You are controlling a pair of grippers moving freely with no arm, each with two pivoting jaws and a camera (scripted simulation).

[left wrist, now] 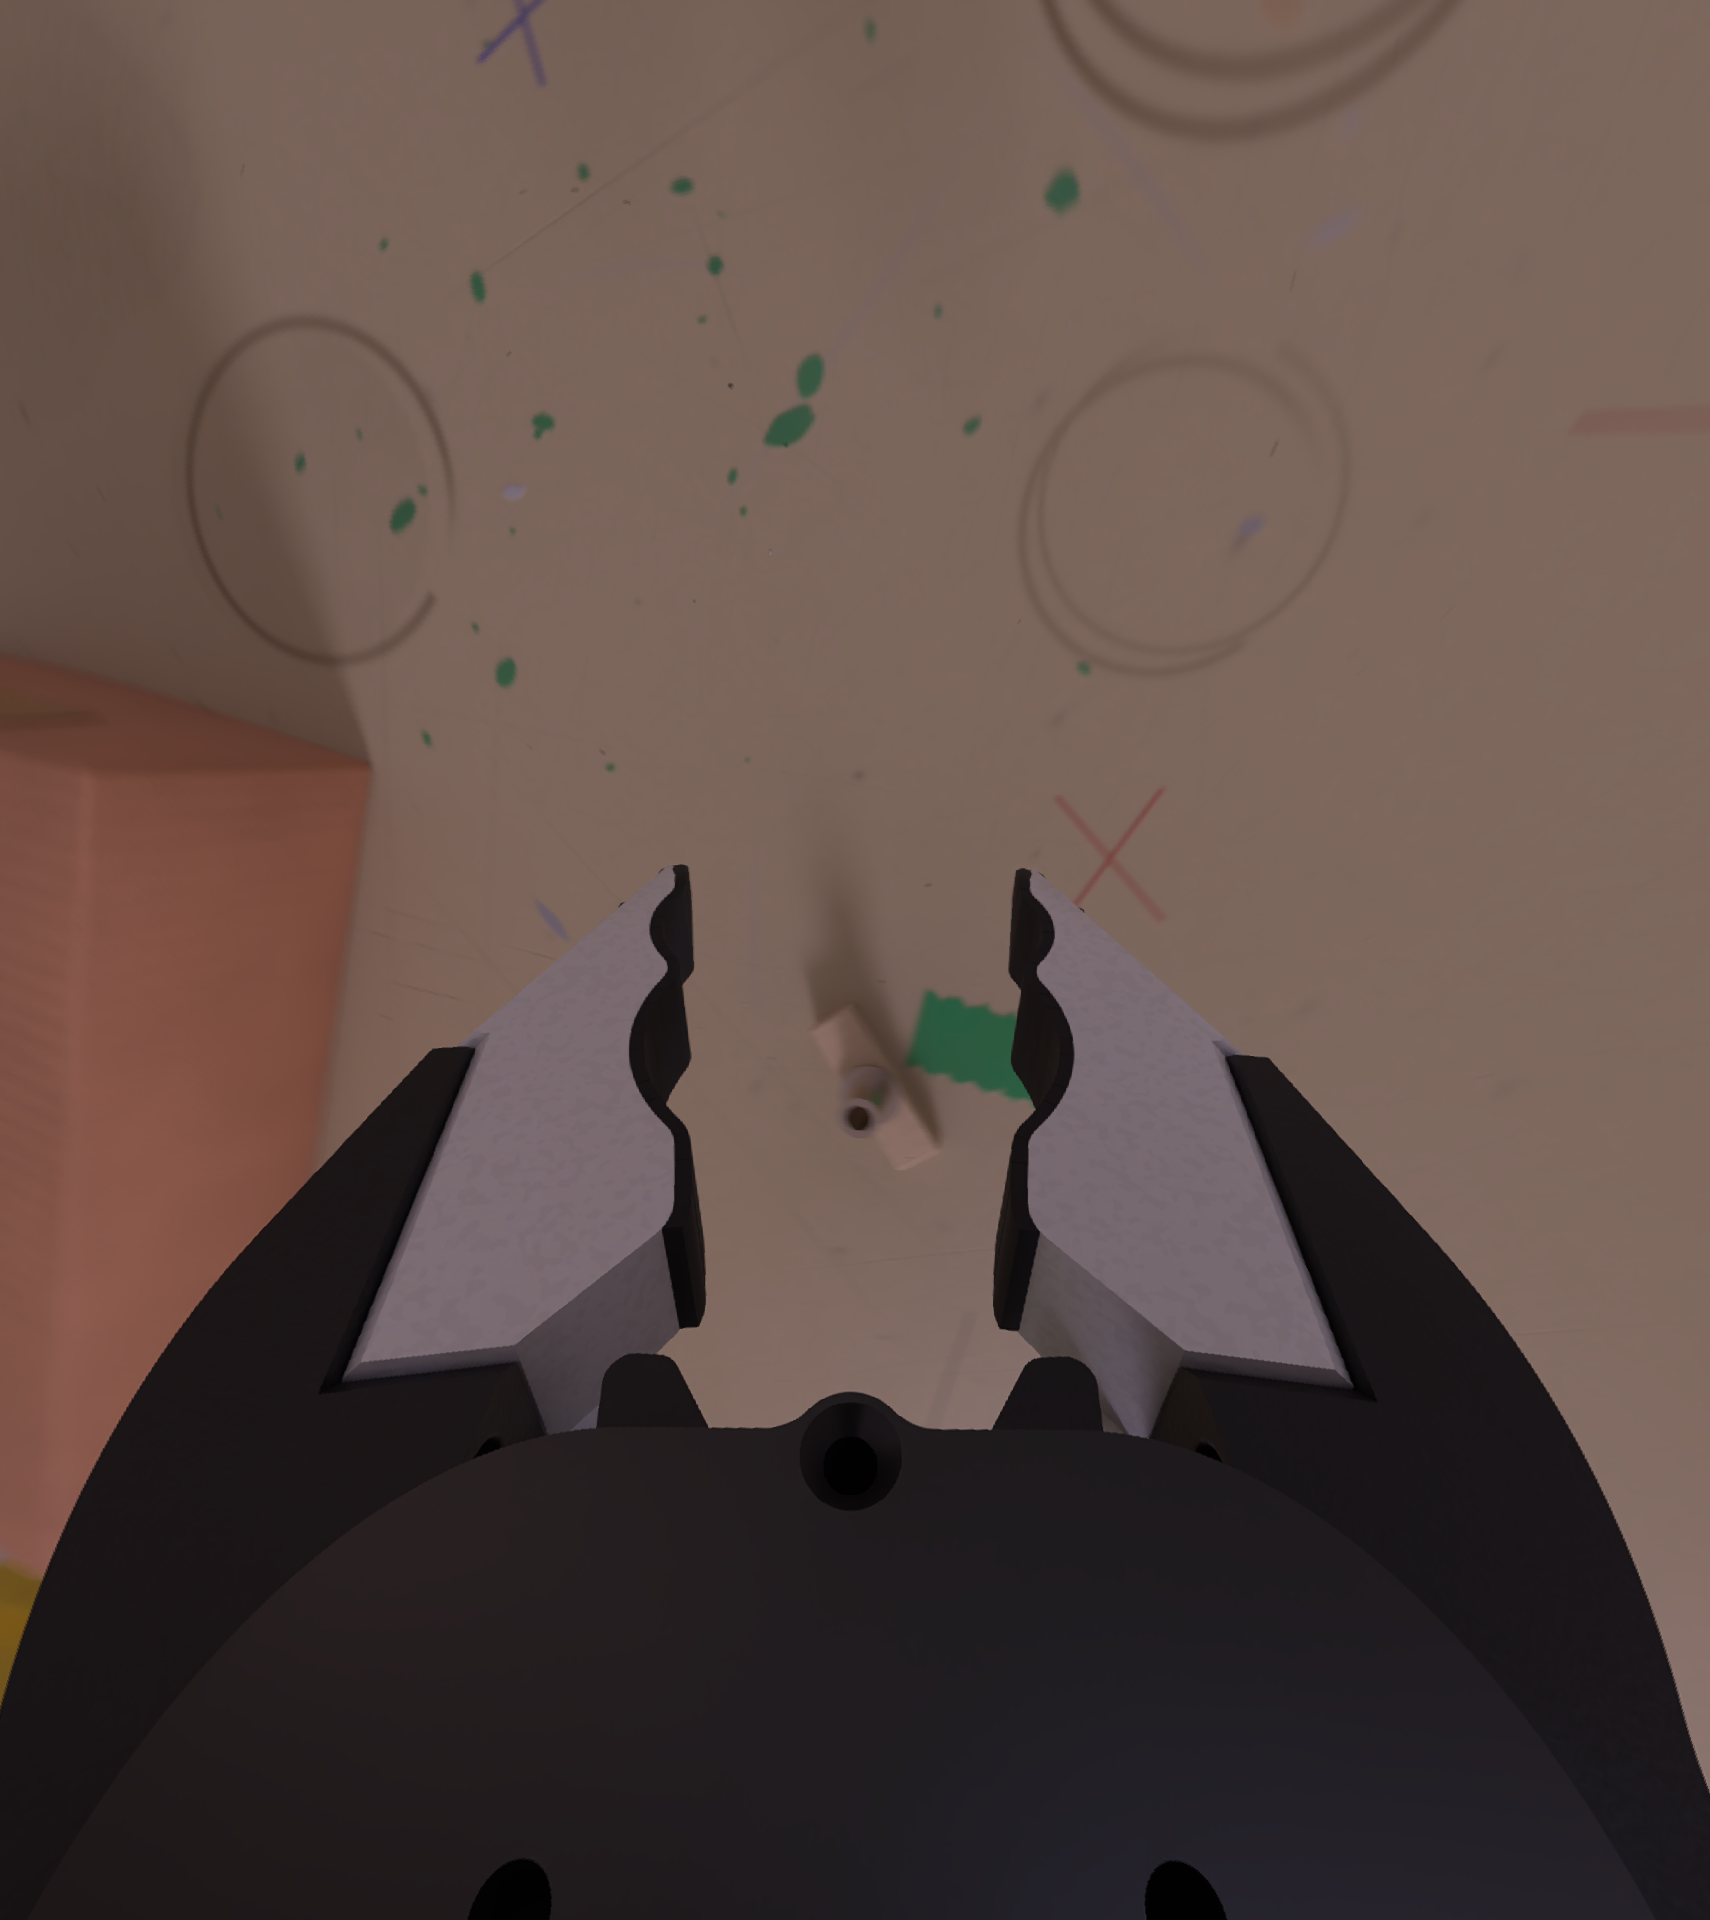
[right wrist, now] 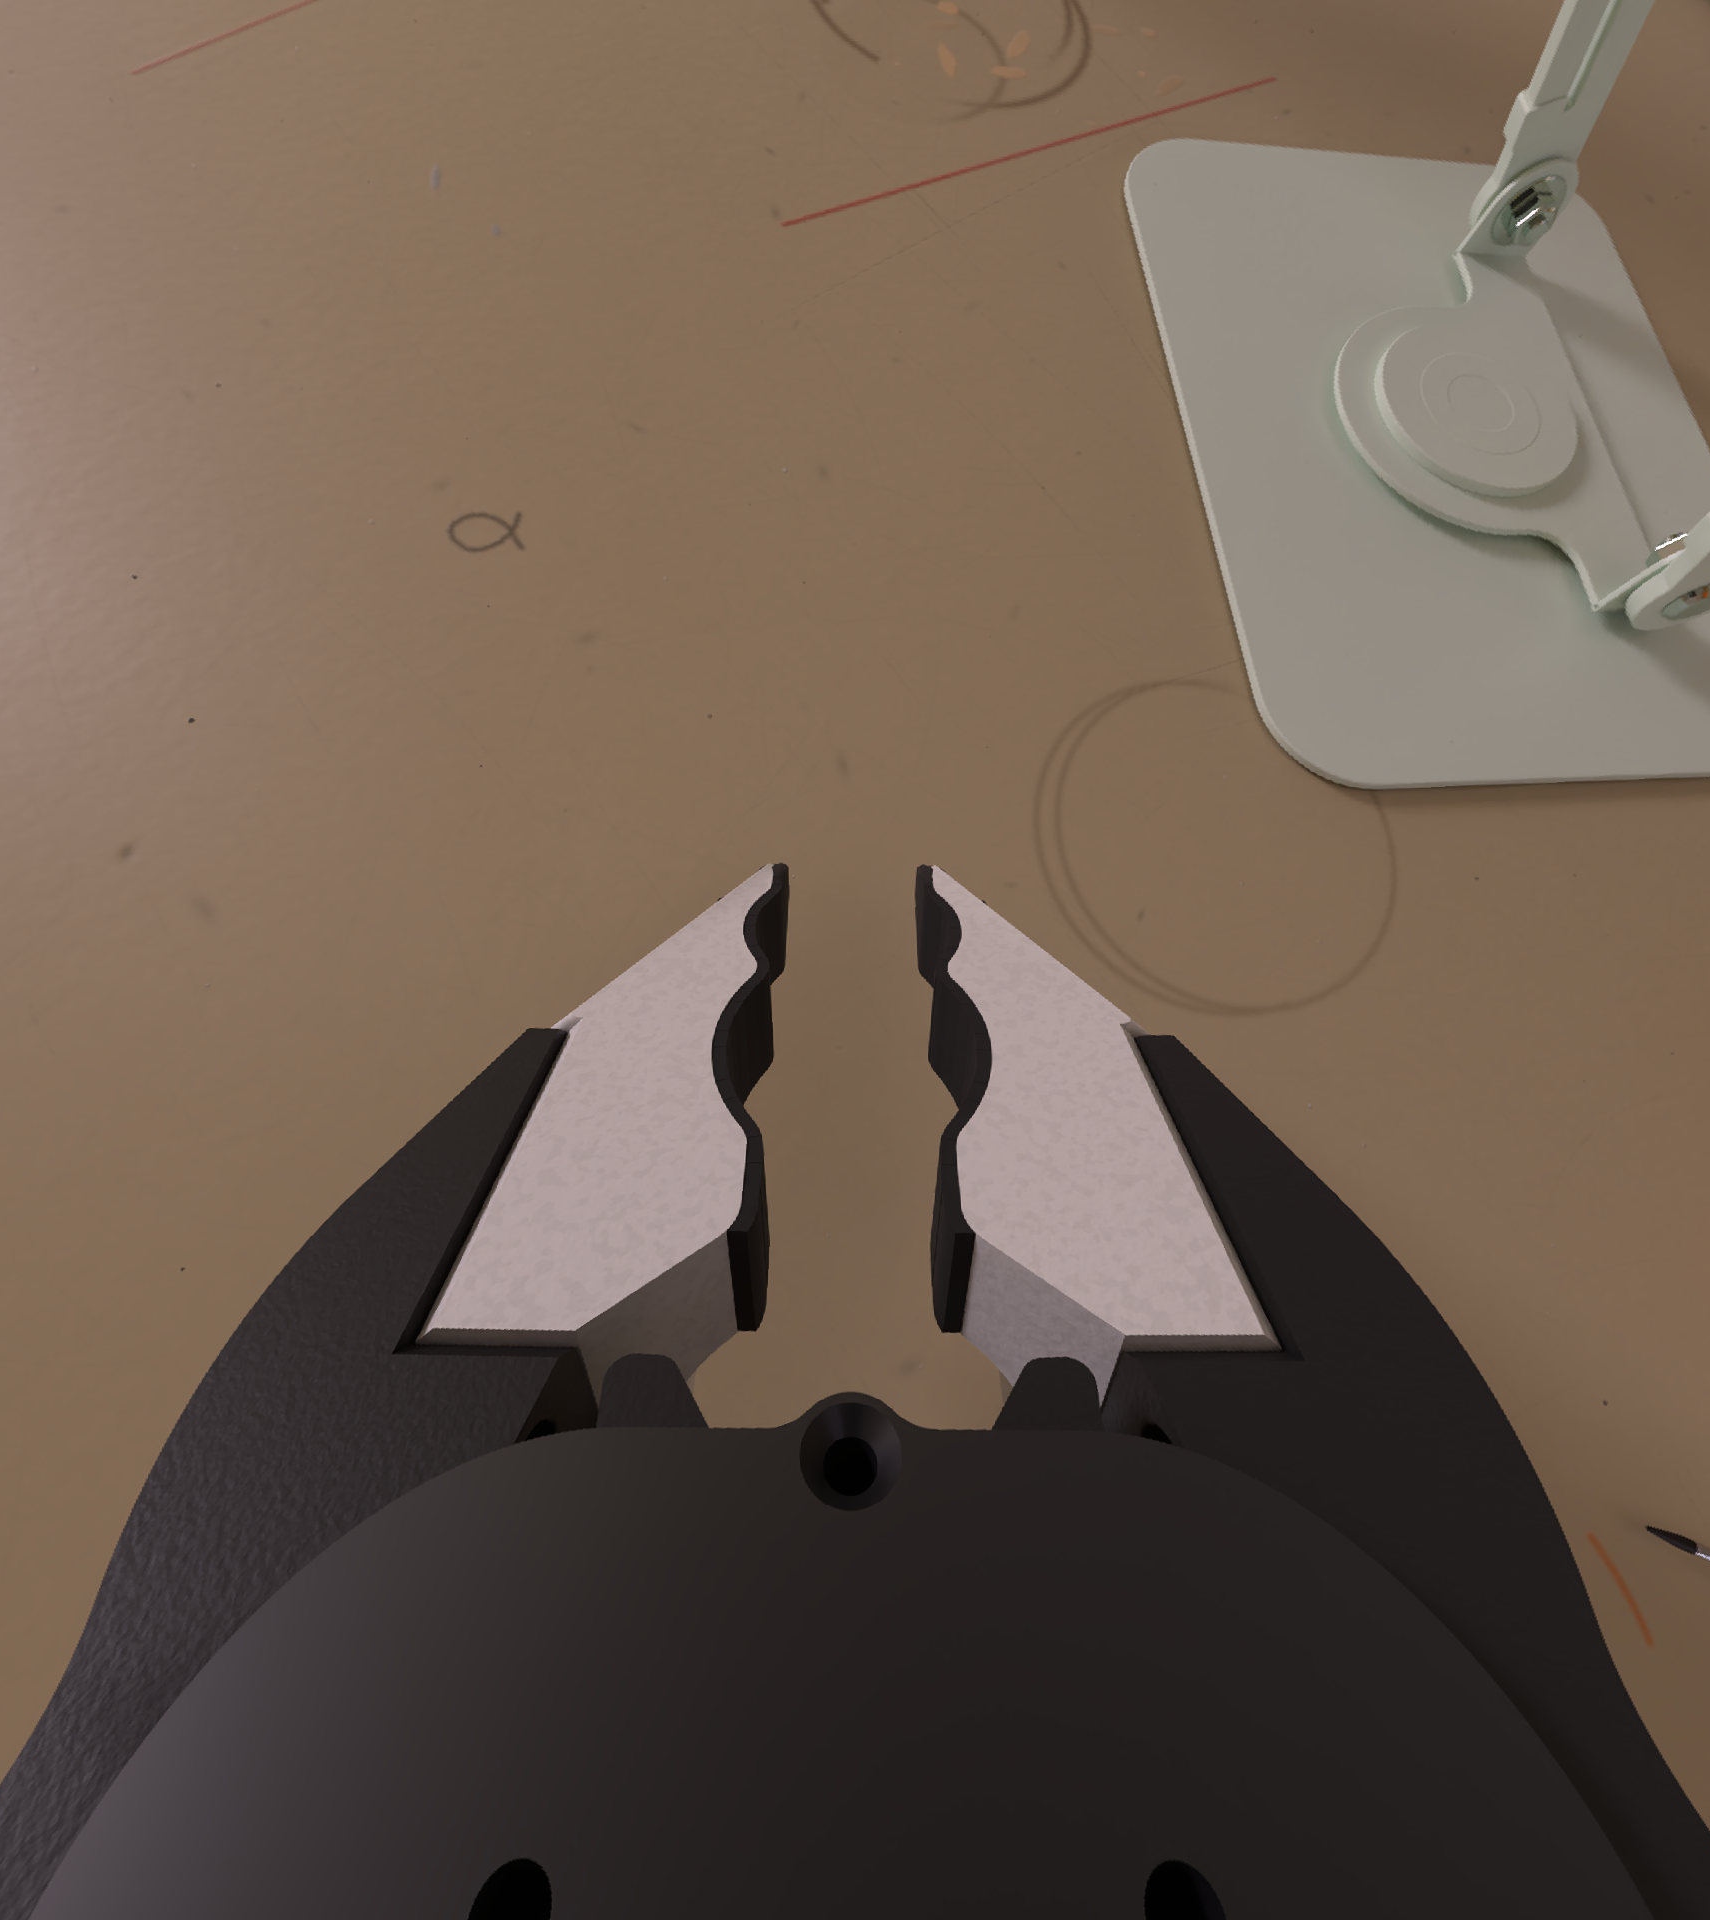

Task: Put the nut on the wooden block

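My left gripper (left wrist: 851,883) hangs released above the nut (left wrist: 861,1103), which touches the wooden block (left wrist: 877,1086) at lower centre of frame, so I judge the step nearly finished: next, check seating.

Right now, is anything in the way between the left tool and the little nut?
Nothing visible. The left tool is open, and the nut shows in the gap between its fingers, touching the wooden block on the table.

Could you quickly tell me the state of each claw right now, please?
Left claw: open, holding nothing.
Right claw: open, holding nothing.
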